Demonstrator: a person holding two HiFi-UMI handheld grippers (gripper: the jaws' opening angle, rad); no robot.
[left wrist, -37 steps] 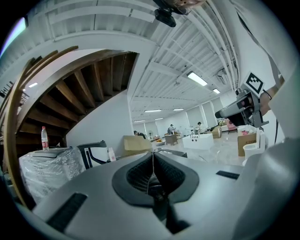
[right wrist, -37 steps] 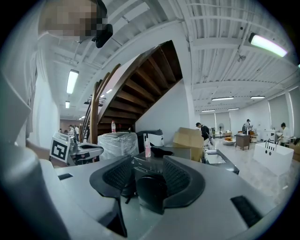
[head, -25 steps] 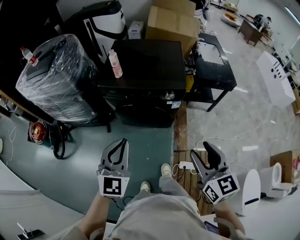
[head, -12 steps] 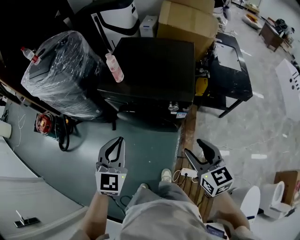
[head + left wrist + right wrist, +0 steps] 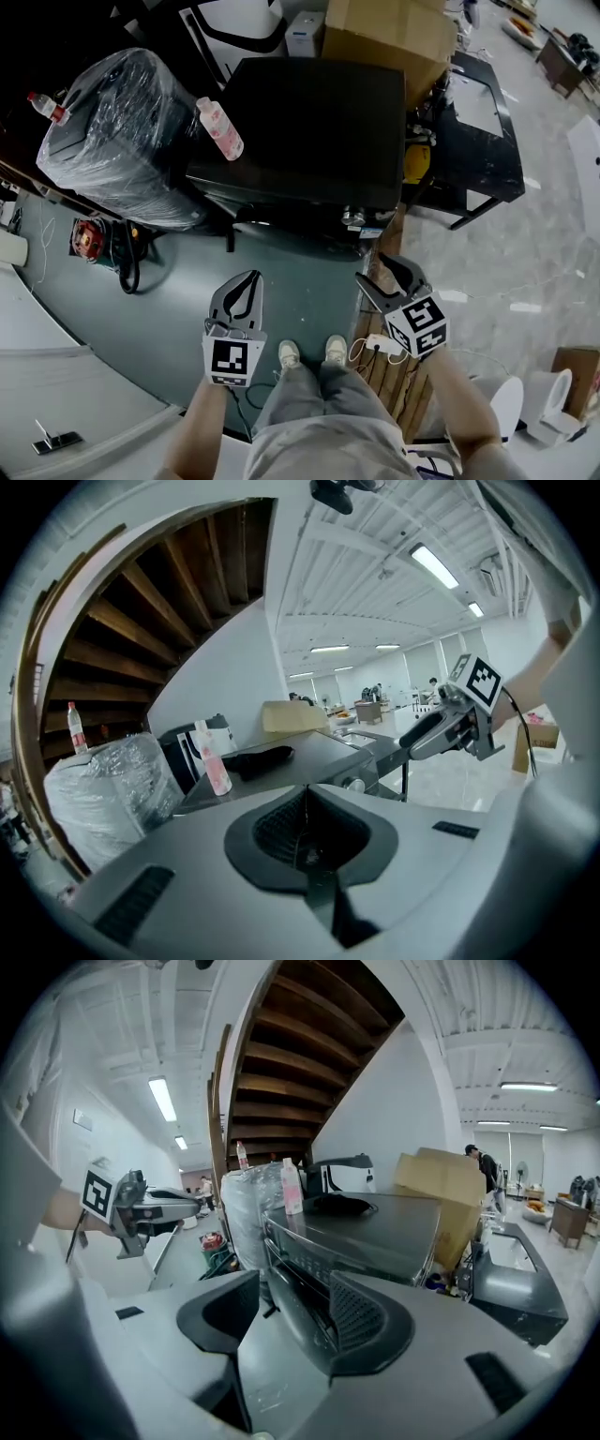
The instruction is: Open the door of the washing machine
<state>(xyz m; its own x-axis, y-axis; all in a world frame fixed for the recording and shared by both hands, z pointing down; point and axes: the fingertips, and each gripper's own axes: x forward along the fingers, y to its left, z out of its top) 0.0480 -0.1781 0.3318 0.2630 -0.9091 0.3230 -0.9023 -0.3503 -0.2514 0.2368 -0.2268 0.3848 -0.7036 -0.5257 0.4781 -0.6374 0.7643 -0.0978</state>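
Washing machine (image 5: 309,122), black and low, stands straight ahead of me between a plastic-wrapped bundle (image 5: 117,141) and a cardboard box (image 5: 384,33), with a pink bottle (image 5: 220,128) upright at the left edge of its top. Its door (image 5: 295,1312) faces me and looks closed. The head view squeezes the front into a dark strip, though, and even the right gripper view gives me no clear handle.

Over the past second I have closed in and brought both tools forward and down. The machine fills more of the head view than it did, and the right gripper (image 5: 371,268) now hangs near the machine's front right corner, not touching it. Its jaws have just been spreading and stand as wide as they go, with nothing between the pads. The machine's front shows through the gap, some way beyond them.

The left gripper (image 5: 248,277) hovers over the green floor (image 5: 169,309), short of the cabinet, its jaws pressed together and holding nothing.

By my reading this is the approach. The right tool is being readied to take the door's edge, and no contact has been made yet.
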